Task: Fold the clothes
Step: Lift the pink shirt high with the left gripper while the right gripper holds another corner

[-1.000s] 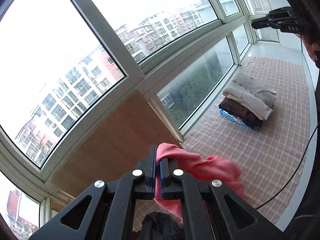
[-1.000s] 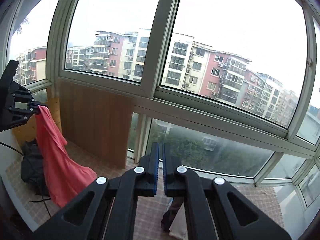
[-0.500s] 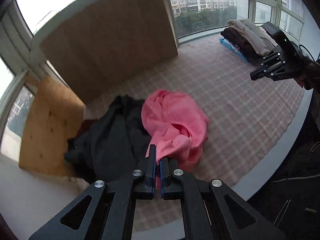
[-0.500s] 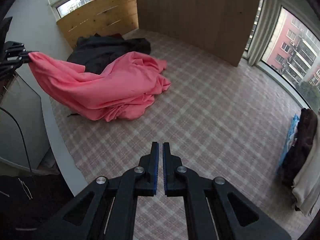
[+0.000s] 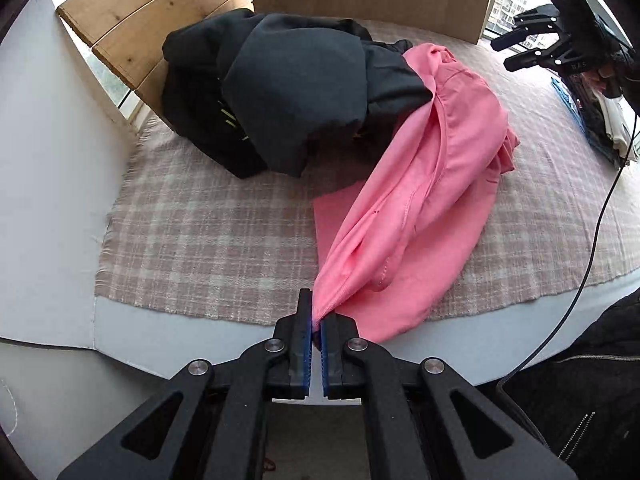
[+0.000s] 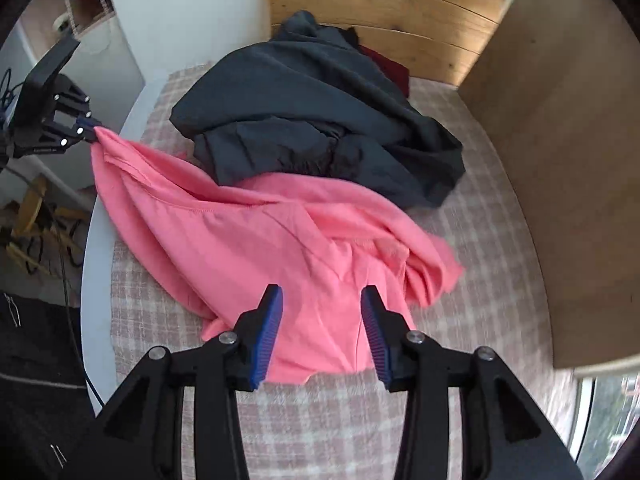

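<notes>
Pink garment [image 5: 432, 184] clamped in left gripper [image 5: 316, 320] jaws; right gripper [image 6: 322, 312] jaws just spread, no legible writing

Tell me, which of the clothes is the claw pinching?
The pink garment. The left claw is shut on one corner of it, pulling it off the checked cloth. The dark pile behind lies untouched, and the right claw grips nothing.
</notes>
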Action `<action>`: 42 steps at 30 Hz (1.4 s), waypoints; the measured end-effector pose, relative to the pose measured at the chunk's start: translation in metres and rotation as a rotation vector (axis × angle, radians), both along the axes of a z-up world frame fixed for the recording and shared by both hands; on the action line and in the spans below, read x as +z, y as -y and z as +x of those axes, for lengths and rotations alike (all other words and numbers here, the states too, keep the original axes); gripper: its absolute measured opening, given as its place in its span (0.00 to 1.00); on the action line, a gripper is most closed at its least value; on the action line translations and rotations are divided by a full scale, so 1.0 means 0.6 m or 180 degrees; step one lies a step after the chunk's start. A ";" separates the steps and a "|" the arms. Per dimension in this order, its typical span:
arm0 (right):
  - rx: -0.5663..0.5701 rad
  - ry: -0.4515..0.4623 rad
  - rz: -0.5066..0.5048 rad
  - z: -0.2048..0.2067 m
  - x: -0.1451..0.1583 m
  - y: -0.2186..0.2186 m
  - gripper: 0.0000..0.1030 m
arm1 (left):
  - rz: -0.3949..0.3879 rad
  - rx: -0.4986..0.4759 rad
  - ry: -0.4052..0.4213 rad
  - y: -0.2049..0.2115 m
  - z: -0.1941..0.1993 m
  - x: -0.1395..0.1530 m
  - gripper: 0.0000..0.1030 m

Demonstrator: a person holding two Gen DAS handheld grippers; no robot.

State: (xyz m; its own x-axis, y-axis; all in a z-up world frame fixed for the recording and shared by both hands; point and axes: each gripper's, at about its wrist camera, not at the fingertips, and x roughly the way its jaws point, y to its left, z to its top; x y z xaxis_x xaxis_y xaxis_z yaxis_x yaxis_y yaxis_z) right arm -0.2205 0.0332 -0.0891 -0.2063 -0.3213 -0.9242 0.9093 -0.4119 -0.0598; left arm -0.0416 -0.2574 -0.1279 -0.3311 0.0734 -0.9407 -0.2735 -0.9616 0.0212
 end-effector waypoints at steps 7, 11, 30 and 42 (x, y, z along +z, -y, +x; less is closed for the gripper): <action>0.0741 -0.0019 0.0246 -0.016 -0.047 0.069 0.41 | -0.0025 0.0041 0.0040 0.000 -0.024 0.003 0.03; 0.0858 0.0197 0.0315 -0.026 -0.080 0.079 0.41 | -0.0026 0.0071 0.0058 0.002 -0.028 0.005 0.06; -0.0420 -0.0520 -0.0573 0.021 0.153 -0.062 0.04 | 0.0009 -0.0326 -0.0234 -0.029 -0.048 0.070 0.03; -0.1611 -0.1942 -0.1016 0.158 0.475 -0.248 0.04 | -0.0313 -0.0812 -0.1768 -0.161 -0.135 0.423 0.03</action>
